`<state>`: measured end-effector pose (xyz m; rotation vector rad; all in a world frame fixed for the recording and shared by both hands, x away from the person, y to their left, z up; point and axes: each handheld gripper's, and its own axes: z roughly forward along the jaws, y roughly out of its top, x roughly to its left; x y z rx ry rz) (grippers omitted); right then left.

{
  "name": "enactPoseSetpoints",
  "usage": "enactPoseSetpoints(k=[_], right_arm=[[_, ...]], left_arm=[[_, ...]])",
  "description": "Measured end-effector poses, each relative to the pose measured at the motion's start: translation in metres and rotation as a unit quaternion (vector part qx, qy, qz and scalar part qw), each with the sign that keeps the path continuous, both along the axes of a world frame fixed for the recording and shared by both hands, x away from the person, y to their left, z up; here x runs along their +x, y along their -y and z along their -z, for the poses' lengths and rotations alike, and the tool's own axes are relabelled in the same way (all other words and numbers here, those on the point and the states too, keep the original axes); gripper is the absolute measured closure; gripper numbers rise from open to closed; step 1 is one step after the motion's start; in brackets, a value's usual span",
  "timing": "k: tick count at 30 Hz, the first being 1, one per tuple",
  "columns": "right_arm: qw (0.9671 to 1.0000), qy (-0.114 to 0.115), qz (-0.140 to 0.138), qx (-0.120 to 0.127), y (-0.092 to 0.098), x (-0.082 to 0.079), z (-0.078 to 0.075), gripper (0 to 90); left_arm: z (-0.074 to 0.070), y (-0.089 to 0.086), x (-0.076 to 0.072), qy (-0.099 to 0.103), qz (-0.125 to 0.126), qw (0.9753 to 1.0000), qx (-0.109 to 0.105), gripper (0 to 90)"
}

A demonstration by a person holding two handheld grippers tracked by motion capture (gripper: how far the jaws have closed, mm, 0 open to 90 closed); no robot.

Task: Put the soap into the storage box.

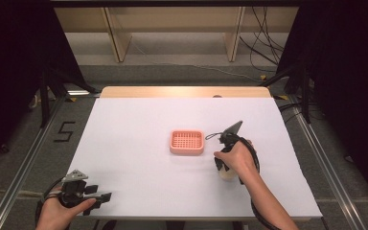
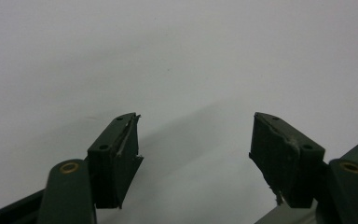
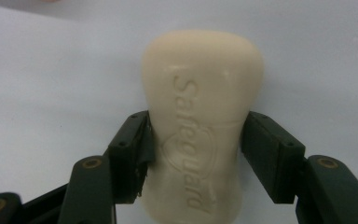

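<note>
A cream bar of soap (image 3: 200, 126) stamped "Safeguard" sits between the jaws of the right gripper (image 3: 196, 154), which press against its two narrow sides, clamped on it. In the right gripper view the bar fills the centre of the frame, its embossed face turned to the camera and its rounded end pointing to the top of the frame, with the white tabletop (image 3: 51, 70) behind it. In the high view the soap (image 1: 227, 174) shows as a pale patch just below the person's right hand (image 1: 237, 158), right of centre in the frame; whether it touches the tabletop there cannot be told. Just to the left of that hand, near the middle of the frame, a pink soap dish (image 1: 187, 142) with a gridded bottom lies flat on the white tabletop, apart from the hand. Well apart, at the lower left of the frame, the left hand (image 1: 60, 211) holds the left gripper (image 2: 193, 144) at the near edge of the tabletop; its jaws stand wide apart with nothing between them, over bare white surface
</note>
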<state>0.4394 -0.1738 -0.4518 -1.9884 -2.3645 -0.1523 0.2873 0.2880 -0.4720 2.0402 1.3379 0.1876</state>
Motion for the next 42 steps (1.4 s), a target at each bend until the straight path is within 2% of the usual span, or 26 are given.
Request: enactPoseSetpoints(k=[1, 2, 5, 7, 9, 10, 15, 17, 19, 22, 25, 26, 27, 28, 29, 32, 33, 34, 35, 38, 41, 42], right_arm=[[0.9999, 0.006, 0.015, 0.004, -0.0015, 0.0007, 0.0011, 43.1], [1.0000, -0.002, 0.008, 0.001, -0.0003, 0.0018, -0.0001, 43.1], [0.9998, 0.007, 0.016, 0.002, -0.0011, 0.0018, 0.0019, 43.1], [0.9999, -0.006, 0.011, 0.004, -0.0010, 0.0035, 0.0018, 43.2], [0.9999, 0.005, 0.010, -0.005, -0.0030, 0.0047, 0.0019, 42.2], [0.9999, -0.004, 0.007, -0.007, -0.0032, 0.0062, 0.0007, 41.6], [0.9999, -0.005, 0.009, -0.006, -0.0049, 0.0091, 0.0014, 41.6], [0.9999, -0.006, 0.002, -0.009, -0.0048, 0.0097, 0.0017, 42.2], [0.9998, -0.009, 0.009, -0.015, -0.0066, 0.0101, 0.0008, 44.7], [0.9998, -0.004, 0.000, -0.019, -0.0070, 0.0097, 0.0013, 45.2], [0.9998, 0.005, 0.003, -0.020, -0.0083, 0.0086, 0.0023, 45.6], [0.9998, -0.002, -0.011, -0.019, -0.0073, 0.0084, 0.0013, 46.6], [0.9998, -0.002, -0.011, -0.019, -0.0073, 0.0084, 0.0013, 46.6], [0.9995, 0.010, -0.022, -0.021, -0.0074, 0.0075, 0.0022, 47.9], [0.9995, 0.010, -0.022, -0.021, -0.0074, 0.0075, 0.0022, 47.9], [0.9986, -0.002, -0.050, -0.015, -0.0065, 0.0075, 0.0005, 48.8], [0.9972, 0.016, -0.071, -0.019, -0.0055, 0.0073, 0.0020, 48.9], [0.9975, -0.001, -0.070, -0.013, -0.0065, 0.0069, 0.0007, 48.9], [0.9975, -0.001, -0.070, -0.013, -0.0065, 0.0069, 0.0007, 48.9], [0.9956, 0.008, -0.093, -0.007, -0.0056, 0.0046, 0.0002, 49.0], [0.9954, 0.012, -0.095, -0.001, -0.0057, 0.0028, -0.0010, 49.1], [0.9939, 0.015, -0.109, -0.005, -0.0039, 0.0035, -0.0022, 49.1]], left_arm=[[0.0007, 0.0009, 0.0001, 0.002, -0.007, 1.0000, 0.000, 31.9], [0.0007, 0.0008, 0.0002, 0.002, -0.007, 1.0000, 0.000, 31.9], [0.0008, 0.0008, 0.0003, 0.002, -0.007, 1.0000, 0.000, 31.9], [0.0011, 0.0009, 0.0003, 0.002, -0.007, 1.0000, 0.000, 31.9], [0.0011, 0.0010, 0.0002, 0.002, -0.006, 1.0000, -0.001, 31.9], [0.0011, 0.0010, 0.0002, 0.002, -0.006, 1.0000, -0.001, 31.9], [0.0014, 0.0007, 0.0003, 0.001, -0.006, 1.0000, 0.000, 31.9], [0.0015, 0.0007, 0.0004, 0.001, -0.005, 1.0000, -0.001, 31.9], [0.0015, 0.0008, 0.0004, 0.001, -0.005, 1.0000, -0.001, 31.9], [0.0017, 0.0009, 0.0003, 0.001, -0.005, 1.0000, -0.001, 31.9], [0.0016, 0.0008, 0.0002, 0.001, -0.005, 1.0000, -0.002, 31.9], [0.0017, 0.0007, 0.0004, 0.000, -0.005, 1.0000, -0.002, 31.9], [0.0017, 0.0007, 0.0004, 0.000, -0.005, 1.0000, -0.002, 31.9], [0.0017, 0.0007, 0.0005, 0.000, -0.005, 1.0000, -0.001, 31.9], [0.0017, 0.0007, 0.0005, 0.000, -0.005, 1.0000, -0.001, 31.9], [0.0014, 0.0006, 0.0003, -0.001, -0.005, 1.0000, 0.000, 31.9], [0.0016, 0.0005, 0.0004, 0.000, -0.005, 1.0000, -0.002, 31.9], [0.0016, 0.0004, 0.0004, 0.000, -0.005, 1.0000, -0.002, 31.9], [0.0016, 0.0004, 0.0004, 0.000, -0.005, 1.0000, -0.002, 31.9], [0.0014, 0.0003, 0.0004, -0.001, -0.006, 1.0000, -0.001, 31.9], [0.0013, 0.0002, 0.0005, -0.004, -0.006, 1.0000, 0.000, 31.9], [0.0012, 0.0001, 0.0005, -0.004, -0.005, 1.0000, -0.002, 31.9]])
